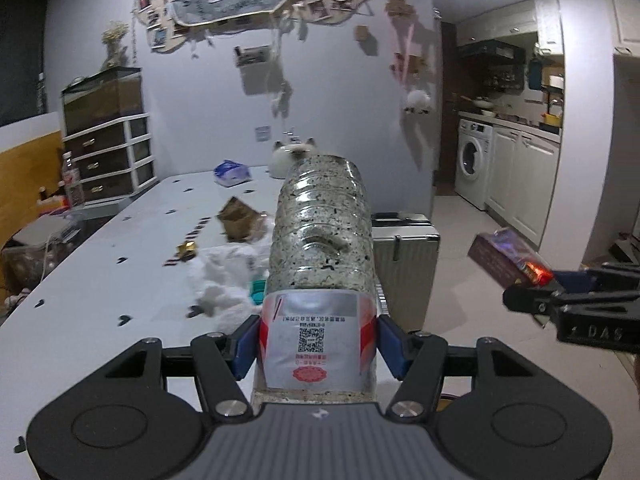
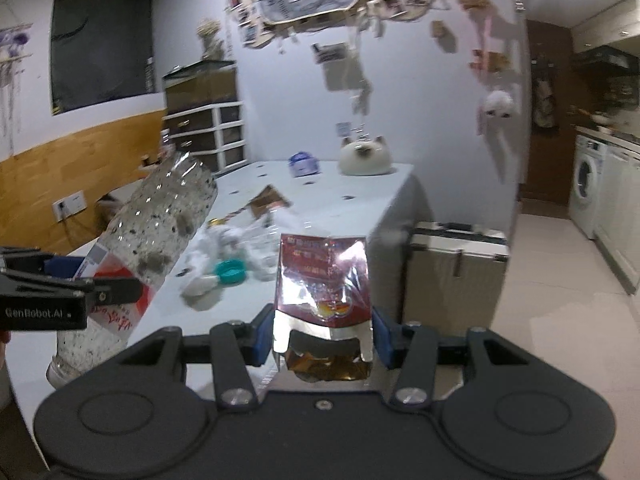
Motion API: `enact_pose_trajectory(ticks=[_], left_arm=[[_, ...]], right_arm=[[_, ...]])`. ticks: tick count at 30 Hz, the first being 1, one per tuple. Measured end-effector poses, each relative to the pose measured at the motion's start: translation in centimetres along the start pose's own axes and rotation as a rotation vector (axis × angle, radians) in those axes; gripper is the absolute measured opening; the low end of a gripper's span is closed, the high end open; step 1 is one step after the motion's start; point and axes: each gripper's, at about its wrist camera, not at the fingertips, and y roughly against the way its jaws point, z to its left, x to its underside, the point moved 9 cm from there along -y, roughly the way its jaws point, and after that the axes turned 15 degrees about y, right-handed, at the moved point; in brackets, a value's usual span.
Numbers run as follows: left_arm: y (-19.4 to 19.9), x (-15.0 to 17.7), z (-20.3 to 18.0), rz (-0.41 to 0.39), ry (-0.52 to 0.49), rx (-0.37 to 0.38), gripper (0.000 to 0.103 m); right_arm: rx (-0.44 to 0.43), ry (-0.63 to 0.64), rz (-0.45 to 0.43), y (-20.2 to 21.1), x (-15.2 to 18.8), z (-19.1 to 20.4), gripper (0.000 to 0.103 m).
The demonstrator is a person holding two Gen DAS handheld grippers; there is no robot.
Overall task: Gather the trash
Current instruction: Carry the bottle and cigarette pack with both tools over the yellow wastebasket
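Left gripper [image 1: 318, 344]: jaws pinching dirty clear plastic bottle [image 1: 320, 236] at its label. Right gripper [image 2: 323, 336]: jaws pinching red foil snack pouch [image 2: 322, 276], apparently empty; both lifted off white tabletop [image 1: 100, 280] for disposal.

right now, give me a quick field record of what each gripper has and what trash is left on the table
left gripper: shut on plastic bottle, speckled inside
right gripper: shut on snack wrapper, red foil
table: crumpled white tissue, teal cap, torn brown cardboard, blue tissue pack
beside table: silver suitcase
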Motion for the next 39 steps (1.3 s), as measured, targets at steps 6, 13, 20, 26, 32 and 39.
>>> enact_pose_trajectory(ticks=[6,13,20,26,32,39], left_arm=[[-1.2,1.4,-5.1,0.016,-0.029,0.058,0.062],[-3.3,3.6,-11.5,0.056,-0.051,0.135,0.062],[-5.5,6.1,-17.5,0.101,-0.068,0.192,0.062],[-8.2,9.3,-21.8,0.166,-0.083,0.227,0.062],[-11.8,13.1,-24.8,0.234,-0.093,0.238,0.062],[-17.0,18.4,-26.6,0.349,-0.087,0.227,0.062]], right_arm=[[0.060,-0.034,0.011,2.0,2.2,-4.3,0.051],[0.124,-0.088,0.043,3.5,5.9,-9.3,0.051],[0.179,-0.143,0.072,5.1,9.8,-13.8,0.051],[0.214,-0.188,0.104,5.5,13.6,-16.6,0.051],[0.244,-0.249,0.167,4.3,18.7,-19.0,0.051],[0.243,-0.312,0.274,1.0,25.2,-20.7,0.051]])
